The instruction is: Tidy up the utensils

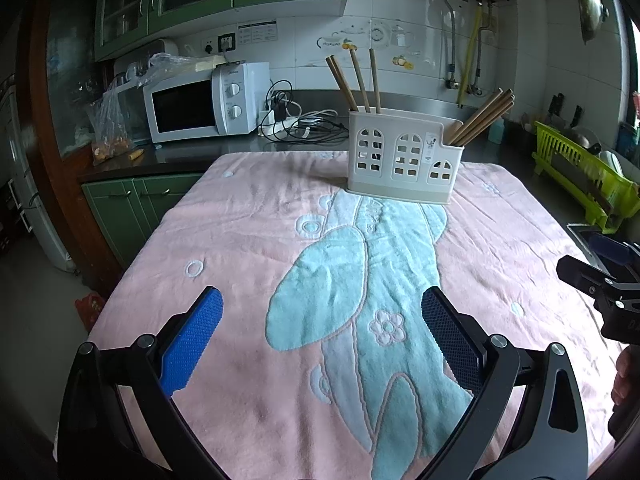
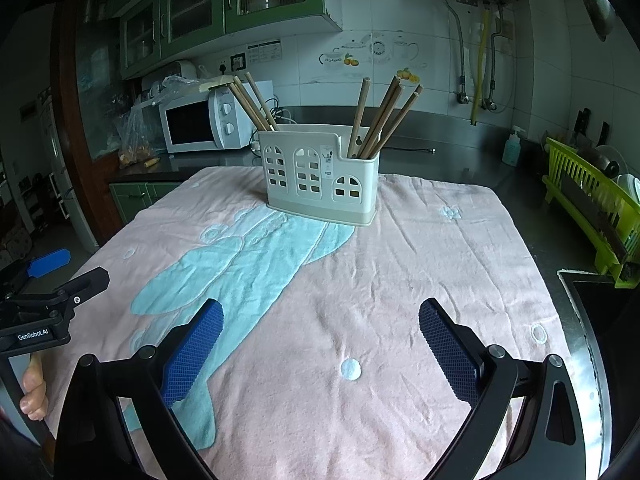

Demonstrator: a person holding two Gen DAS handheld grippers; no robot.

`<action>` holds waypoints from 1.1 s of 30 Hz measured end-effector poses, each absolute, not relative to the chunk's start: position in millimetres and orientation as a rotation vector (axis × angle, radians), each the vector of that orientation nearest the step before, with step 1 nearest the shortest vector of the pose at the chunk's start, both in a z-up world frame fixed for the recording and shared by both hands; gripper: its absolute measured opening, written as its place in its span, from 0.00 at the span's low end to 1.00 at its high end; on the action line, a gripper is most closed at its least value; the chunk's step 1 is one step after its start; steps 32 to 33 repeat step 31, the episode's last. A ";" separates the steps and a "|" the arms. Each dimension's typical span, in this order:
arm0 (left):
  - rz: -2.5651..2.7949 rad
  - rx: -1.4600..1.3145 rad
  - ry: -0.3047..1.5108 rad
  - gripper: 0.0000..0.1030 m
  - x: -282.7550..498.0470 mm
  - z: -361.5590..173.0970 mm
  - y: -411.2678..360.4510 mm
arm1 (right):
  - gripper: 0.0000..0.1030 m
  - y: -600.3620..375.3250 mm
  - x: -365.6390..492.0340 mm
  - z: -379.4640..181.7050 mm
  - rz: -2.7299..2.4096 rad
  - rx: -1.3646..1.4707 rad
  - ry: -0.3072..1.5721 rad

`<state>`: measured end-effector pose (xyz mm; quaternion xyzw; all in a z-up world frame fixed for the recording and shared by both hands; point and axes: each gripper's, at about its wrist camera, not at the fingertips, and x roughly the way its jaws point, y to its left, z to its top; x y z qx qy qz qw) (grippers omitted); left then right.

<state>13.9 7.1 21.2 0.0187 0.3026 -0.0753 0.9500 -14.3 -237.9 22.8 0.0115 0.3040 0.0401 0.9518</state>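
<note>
A cream utensil holder with arched cut-outs stands at the far side of a pink and teal towel. Several wooden chopsticks stand in its left part and several more lean in its right part. The holder also shows in the right wrist view, with chopsticks left and chopsticks right. My left gripper is open and empty above the near towel. My right gripper is open and empty too. Each gripper sees the other at its frame edge.
A white microwave and tangled cables sit on the dark counter behind. A green dish rack stands at the right, with a sink edge near it. A soap bottle stands on the counter.
</note>
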 end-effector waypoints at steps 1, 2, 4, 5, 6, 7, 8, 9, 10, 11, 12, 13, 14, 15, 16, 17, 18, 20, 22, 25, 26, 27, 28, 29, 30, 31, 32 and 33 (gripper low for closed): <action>-0.153 0.038 0.615 0.96 14.1 21.0 7.2 | 0.92 -237.4 -14.0 22.8 0.083 0.025 0.618; -0.153 0.036 0.615 0.96 14.0 21.2 7.7 | 0.92 -237.3 -14.1 22.9 0.082 0.024 0.618; -0.152 0.038 0.614 0.96 13.9 21.2 7.9 | 0.92 -237.5 -13.9 22.9 0.084 0.026 0.618; -0.151 0.039 0.613 0.96 13.6 21.0 7.9 | 0.92 -237.4 -14.0 22.9 0.084 0.025 0.618; -0.152 0.038 0.613 0.96 13.6 21.0 7.9 | 0.92 -237.3 -14.0 22.9 0.082 0.024 0.618; -0.153 0.038 0.613 0.96 13.4 20.8 7.9 | 0.92 -237.4 -14.0 22.9 0.082 0.024 0.619; -0.153 0.039 0.612 0.96 13.4 20.8 7.7 | 0.92 -237.6 -14.0 22.8 0.084 0.026 0.620; -0.152 0.040 0.613 0.96 13.4 20.6 7.6 | 0.92 -237.6 -14.2 22.8 0.085 0.026 0.620; -0.153 0.038 0.613 0.96 13.3 20.6 7.8 | 0.92 -237.2 -14.1 23.0 0.084 0.024 0.618; -0.154 0.037 0.613 0.96 13.3 20.7 7.7 | 0.92 -237.3 -14.4 23.0 0.084 0.024 0.618; -0.159 0.035 0.614 0.96 13.1 20.7 7.6 | 0.92 -237.4 -14.6 23.0 0.084 0.024 0.617; -0.163 0.033 0.613 0.95 12.7 20.2 7.6 | 0.92 -237.2 -14.5 23.0 0.084 0.025 0.617; -0.164 0.032 0.611 0.96 12.3 20.1 7.2 | 0.92 -237.2 -14.8 22.9 0.086 0.026 0.617; -0.162 0.033 0.609 0.96 12.2 19.9 6.7 | 0.92 -237.0 -15.1 22.8 0.085 0.024 0.616; -0.161 0.034 0.610 0.95 12.2 19.5 6.6 | 0.92 -236.7 -15.1 23.0 0.085 0.024 0.617; -0.160 0.033 0.612 0.96 12.6 19.2 6.4 | 0.92 -236.8 -15.2 22.9 0.086 0.026 0.617; -0.158 0.032 0.615 0.96 13.1 18.8 6.2 | 0.92 -237.0 -15.4 22.8 0.086 0.026 0.617; -0.157 0.033 0.619 0.96 14.0 18.1 6.2 | 0.92 -236.9 -15.3 23.0 0.085 0.026 0.617; -0.154 0.036 0.625 0.96 14.8 17.5 5.7 | 0.92 -237.1 -15.3 22.7 0.084 0.028 0.619; -0.154 0.037 0.625 0.96 15.5 17.3 5.1 | 0.92 -237.4 -14.8 22.8 0.084 0.027 0.620; -0.154 0.041 0.625 0.96 15.6 17.2 4.4 | 0.92 -237.4 -14.8 22.7 0.084 0.028 0.620; -0.154 0.044 0.624 0.96 15.8 17.1 3.9 | 0.92 -237.2 -14.8 22.8 0.083 0.027 0.620; -0.155 0.046 0.623 0.96 15.7 17.0 3.2 | 0.92 -237.3 -14.9 22.8 0.083 0.027 0.620; -0.157 0.048 0.622 0.96 15.7 17.0 2.5 | 0.92 -237.5 -15.2 22.8 0.083 0.028 0.619; -0.157 0.050 0.622 0.96 15.5 17.0 2.3 | 0.92 -237.4 -14.8 22.8 0.084 0.029 0.619; -0.157 0.050 0.622 0.96 15.4 17.1 2.1 | 0.92 -237.4 -14.9 22.7 0.084 0.029 0.619; -0.157 0.050 0.622 0.96 15.4 17.1 2.1 | 0.92 -237.4 -14.9 22.7 0.084 0.029 0.619; -0.157 0.050 0.622 0.96 15.4 17.1 2.1 | 0.92 -237.4 -14.9 22.7 0.084 0.029 0.619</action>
